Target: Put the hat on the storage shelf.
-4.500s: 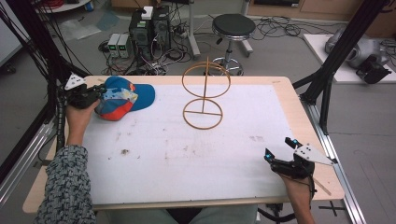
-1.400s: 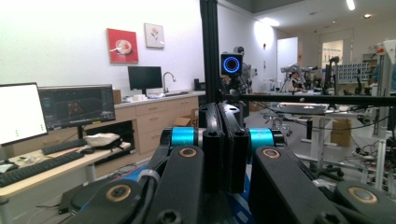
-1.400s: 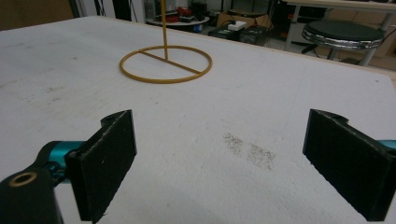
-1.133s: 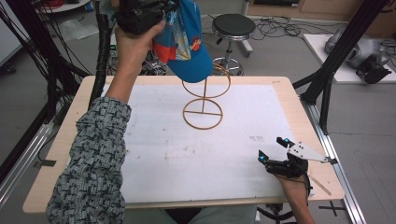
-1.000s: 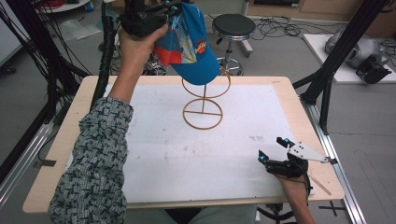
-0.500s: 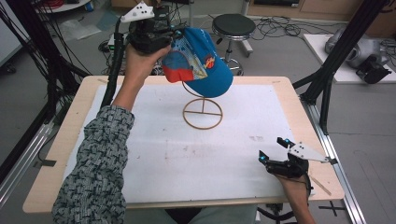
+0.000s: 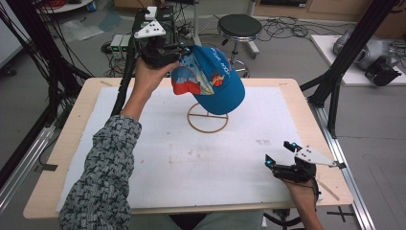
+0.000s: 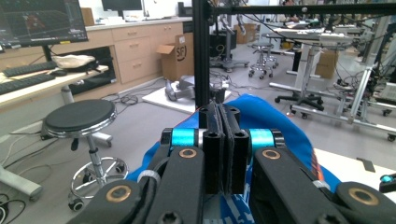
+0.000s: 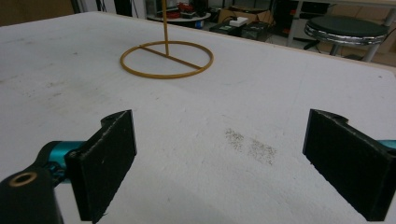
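A blue cap [image 7: 215, 81] with a red brim and colourful print hangs over the top of a yellow wire stand, whose base ring [image 7: 207, 120] lies on the white mat. My left gripper [image 7: 183, 51] is raised above the table's far side, shut on the cap's edge. In the left gripper view the jaws [image 8: 223, 140] are pressed together on the fabric, with the blue cap [image 8: 280, 121] below them. My right gripper [image 7: 278, 153] rests near the front right of the table, open and holding nothing. The right gripper [image 9: 219, 163] faces the stand's ring [image 9: 166, 59].
The white mat [image 7: 143, 158] covers most of the wooden table [image 7: 72, 139]. A black stool [image 7: 239, 26] and cabled equipment [image 7: 119, 45] stand on the floor beyond the far edge. Black frame posts [image 7: 335, 91] rise at the table's right and left sides.
The left hand lifted the cap from the table's left side, carried it high, and has now lowered it rightward over the stand's top. The right gripper has not moved.
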Demonstrator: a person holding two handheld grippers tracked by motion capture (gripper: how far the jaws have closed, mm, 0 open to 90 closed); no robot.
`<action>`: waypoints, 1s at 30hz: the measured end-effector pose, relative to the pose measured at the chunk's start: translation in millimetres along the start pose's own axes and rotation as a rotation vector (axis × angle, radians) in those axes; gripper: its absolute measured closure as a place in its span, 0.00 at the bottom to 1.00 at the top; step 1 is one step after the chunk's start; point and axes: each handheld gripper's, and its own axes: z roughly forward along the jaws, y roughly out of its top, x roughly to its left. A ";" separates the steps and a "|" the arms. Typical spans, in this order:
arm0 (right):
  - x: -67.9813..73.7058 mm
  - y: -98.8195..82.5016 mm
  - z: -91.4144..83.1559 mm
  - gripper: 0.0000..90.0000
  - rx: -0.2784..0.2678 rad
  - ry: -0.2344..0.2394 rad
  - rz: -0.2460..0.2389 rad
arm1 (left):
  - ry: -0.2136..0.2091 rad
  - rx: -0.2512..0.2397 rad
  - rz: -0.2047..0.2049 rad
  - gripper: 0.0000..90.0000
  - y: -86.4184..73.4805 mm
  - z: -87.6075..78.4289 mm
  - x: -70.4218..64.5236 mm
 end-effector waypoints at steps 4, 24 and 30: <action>0.0 0.0 0.0 0.10 0.002 -0.001 -0.001 | -0.007 0.016 -0.008 0.98 -7.8 6.8 0.5; -1.3 -0.8 1.0 0.10 0.006 0.000 -0.001 | -0.049 0.028 -0.078 0.97 -22.0 25.4 5.4; -1.2 -0.8 1.2 0.10 0.006 0.000 0.001 | -0.037 0.027 -0.079 0.97 -20.8 35.2 5.5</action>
